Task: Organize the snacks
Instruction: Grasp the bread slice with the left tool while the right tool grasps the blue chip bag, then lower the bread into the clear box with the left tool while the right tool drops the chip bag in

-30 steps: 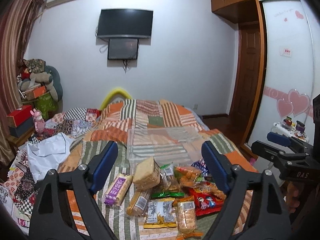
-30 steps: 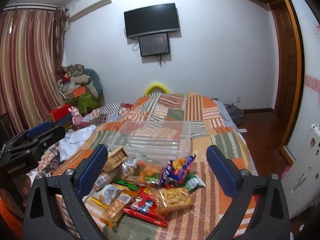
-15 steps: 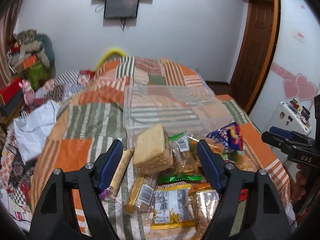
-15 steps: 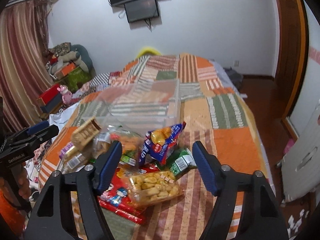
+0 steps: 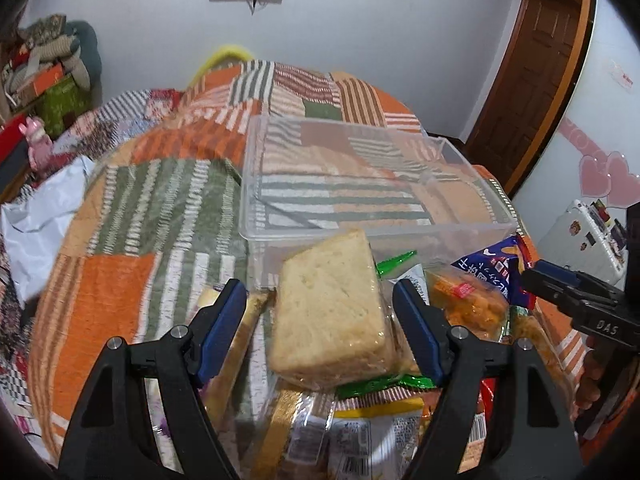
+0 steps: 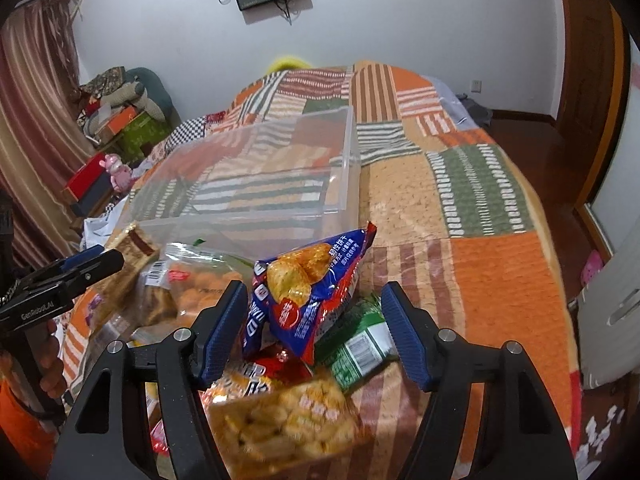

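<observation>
A clear plastic bin (image 5: 256,184) lies on the patchwork quilt, with a heap of snack packets in front of it. My left gripper (image 5: 320,296) is open, its blue pads on either side of a wrapped slab of bread (image 5: 332,312), with a gap at each side. A long biscuit packet (image 5: 240,340) lies by the left pad. My right gripper (image 6: 314,300) is open around a blue snack bag (image 6: 312,288) that stands on the heap and is not pressed. A bag of yellow puffs (image 6: 280,420) and a green packet (image 6: 360,340) lie under it, in front of the bin (image 6: 344,168).
A bag of orange snacks (image 5: 468,308) lies between the two grippers. A white plastic bag (image 5: 36,216) sits at the quilt's left edge. Boxes and soft toys (image 6: 120,120) are stacked by the curtain. The quilt (image 6: 480,280) to the right of the heap is bare. A wooden door (image 5: 532,80) stands at the right.
Both grippers have come down and forward over the snack heap and tilted downward. Their jaws have narrowed. The bread now lies between the left pads and the blue bag between the right pads.
</observation>
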